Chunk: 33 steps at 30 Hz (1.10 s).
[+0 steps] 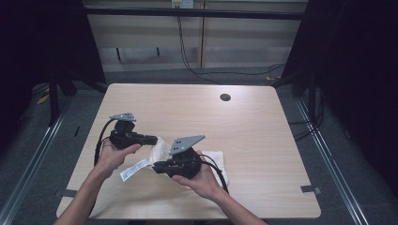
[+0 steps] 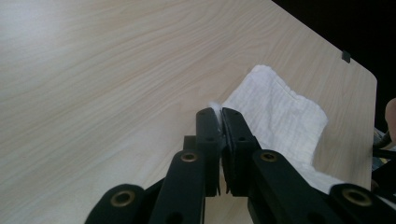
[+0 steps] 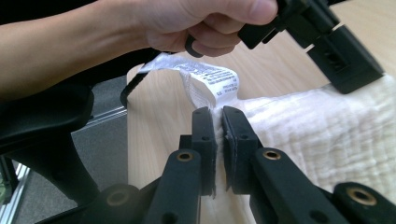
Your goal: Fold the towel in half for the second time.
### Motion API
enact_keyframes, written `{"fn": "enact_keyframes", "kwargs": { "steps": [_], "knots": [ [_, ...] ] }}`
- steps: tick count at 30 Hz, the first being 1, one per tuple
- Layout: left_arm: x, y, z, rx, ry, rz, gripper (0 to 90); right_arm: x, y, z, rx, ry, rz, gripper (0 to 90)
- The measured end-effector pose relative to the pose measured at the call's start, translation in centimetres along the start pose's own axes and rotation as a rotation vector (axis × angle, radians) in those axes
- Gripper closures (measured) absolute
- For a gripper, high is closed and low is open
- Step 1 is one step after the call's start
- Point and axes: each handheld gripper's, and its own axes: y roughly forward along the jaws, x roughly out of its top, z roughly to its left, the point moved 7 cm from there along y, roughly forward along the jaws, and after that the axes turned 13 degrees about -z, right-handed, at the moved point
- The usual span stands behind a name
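Both claws are pinching the white crinkled cotton cloth (image 1: 162, 151) near the table's front edge: the left gripper (image 2: 220, 116) nips one edge, the right gripper (image 3: 218, 114) bites beside the printed care label (image 3: 212, 79). It looks like the grasp before a fold or spread; next they'd need to lift together, keeping the fabric taut.

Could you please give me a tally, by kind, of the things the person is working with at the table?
White cloth: 1, with a printed care label
Handheld grippers: 2, the left gripper and the right gripper, each shut on the cloth
Wooden table: 1
Total: 4
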Motion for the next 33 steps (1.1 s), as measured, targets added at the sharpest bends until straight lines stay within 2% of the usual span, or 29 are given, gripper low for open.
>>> {"fn": "enact_keyframes", "kwargs": {
  "steps": [3,6,8,16,22,24,25,26,28,33],
  "knots": [
    [0.0,0.8,-0.6,-0.011,0.010,0.014,86.7,-0.5,-0.3,-0.1,-0.002,0.008,-0.010,84.7],
    [0.6,1.4,-1.0,-0.020,0.008,0.005,86.7,-0.2,-1.2,-0.2,-0.010,0.007,-0.032,84.7],
    [1.0,1.8,-1.3,-0.019,0.021,0.006,86.7,0.2,-2.1,-0.5,-0.018,0.019,-0.057,84.7],
    [1.4,4.5,-2.3,-0.040,0.026,0.025,86.6,-0.9,-4.9,-1.6,-0.070,0.035,-0.040,84.7],
    [1.5,6.6,-3.4,-0.074,0.032,0.050,86.5,-1.0,-6.2,-1.6,-0.099,0.033,-0.050,84.5],
    [1.4,7.6,-3.7,-0.081,0.016,0.046,86.5,-1.2,-6.8,-1.7,-0.111,0.034,-0.044,84.5],
    [1.4,8.0,-3.8,-0.081,0.028,0.056,86.5,-1.5,-7.3,-1.9,-0.121,0.036,-0.034,84.4],
    [1.3,8.5,-3.9,-0.085,0.015,0.052,86.5,-1.7,-7.6,-2.1,-0.132,0.040,-0.026,84.5],
    [1.2,9.4,-4.1,-0.087,0.020,0.061,86.5,-2.2,-8.2,-2.4,-0.148,0.042,-0.016,84.5],
    [1.4,10.9,-4.7,-0.109,0.003,0.061,86.5,-2.8,-9.9,-3.0,-0.182,0.048,-0.031,84.5]
  ]
}}
